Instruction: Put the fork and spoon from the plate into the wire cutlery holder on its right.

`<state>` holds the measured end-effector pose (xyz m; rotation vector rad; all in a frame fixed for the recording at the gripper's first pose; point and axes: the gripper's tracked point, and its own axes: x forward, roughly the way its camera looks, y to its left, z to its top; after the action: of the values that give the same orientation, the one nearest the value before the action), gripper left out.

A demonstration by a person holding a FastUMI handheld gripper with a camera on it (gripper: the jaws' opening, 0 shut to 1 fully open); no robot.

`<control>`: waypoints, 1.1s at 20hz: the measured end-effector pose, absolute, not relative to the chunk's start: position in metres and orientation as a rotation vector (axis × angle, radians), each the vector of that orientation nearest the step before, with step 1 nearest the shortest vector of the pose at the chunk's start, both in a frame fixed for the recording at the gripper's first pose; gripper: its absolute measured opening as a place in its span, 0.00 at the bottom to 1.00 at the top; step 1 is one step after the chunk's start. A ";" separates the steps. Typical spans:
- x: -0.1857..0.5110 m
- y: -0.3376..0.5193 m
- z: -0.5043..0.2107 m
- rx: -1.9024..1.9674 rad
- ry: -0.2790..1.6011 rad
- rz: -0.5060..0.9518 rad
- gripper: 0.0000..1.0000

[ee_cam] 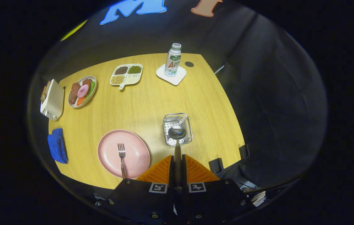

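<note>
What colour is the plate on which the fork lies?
Pink, seen in the gripper view: the plate holds the fork.

A light wooden table (152, 103) carries a round pink plate (133, 156) at lower centre and a square wire cutlery holder (178, 128) right of it. A folded blue cloth (57, 145) and white toaster (53, 99) lie left; a food plate (82, 91), divided tray (126, 75) and white coaster (171, 75) sit across the top.

Fork (121, 157) on plate (136, 147); wire cutlery holder (177, 128) right of plate; bottle (173, 60) beyond.
</note>
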<state>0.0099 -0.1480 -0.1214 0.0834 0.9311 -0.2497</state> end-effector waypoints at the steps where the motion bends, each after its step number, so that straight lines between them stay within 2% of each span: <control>1: 0.011 -0.150 -0.126 0.092 0.938 -0.247 0.11; 22: 0.038 -0.161 -0.165 0.122 1.042 -0.175 0.10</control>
<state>0.0381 -0.1610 -0.1648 0.1220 1.0418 -0.1748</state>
